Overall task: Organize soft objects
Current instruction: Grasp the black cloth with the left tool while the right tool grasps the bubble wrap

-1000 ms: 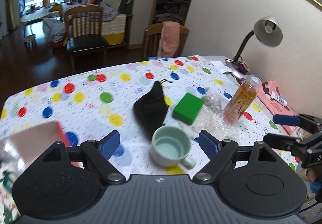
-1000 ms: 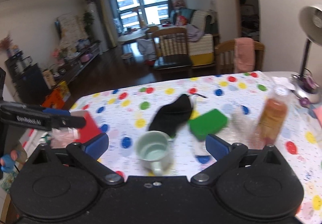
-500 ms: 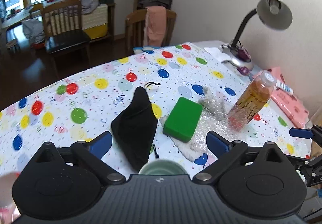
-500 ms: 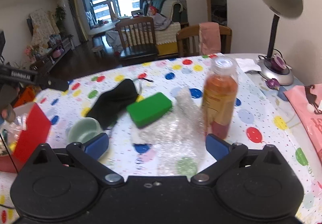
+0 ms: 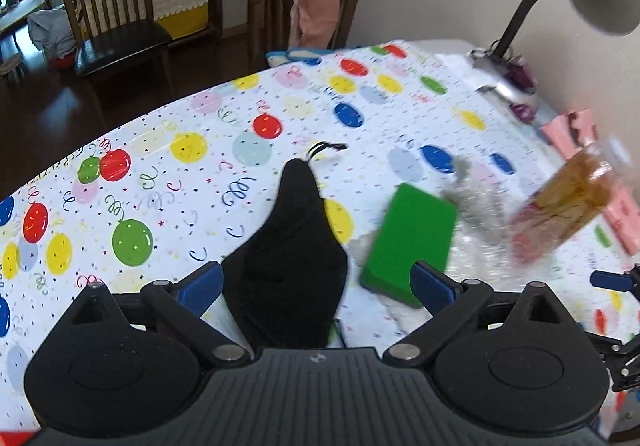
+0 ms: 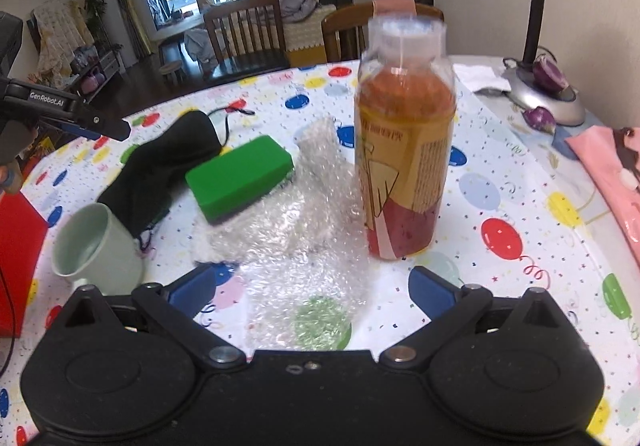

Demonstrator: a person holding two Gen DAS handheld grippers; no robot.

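Black fabric, the mask (image 5: 286, 266), lies mid-table between my left gripper's (image 5: 316, 286) spread, empty fingers. My right gripper (image 6: 312, 286), also released, straddles the bubble wrap (image 6: 296, 230) near the table's front edge; tugging it could topple the bottle (image 6: 404, 149) standing on it. The mug (image 6: 94, 242) looks empty.

"GenRobot.AI" in white on black arm of left gripper (image 6: 100, 123), right wrist view. Bottle (image 6: 404, 149) label print too blurred to read.
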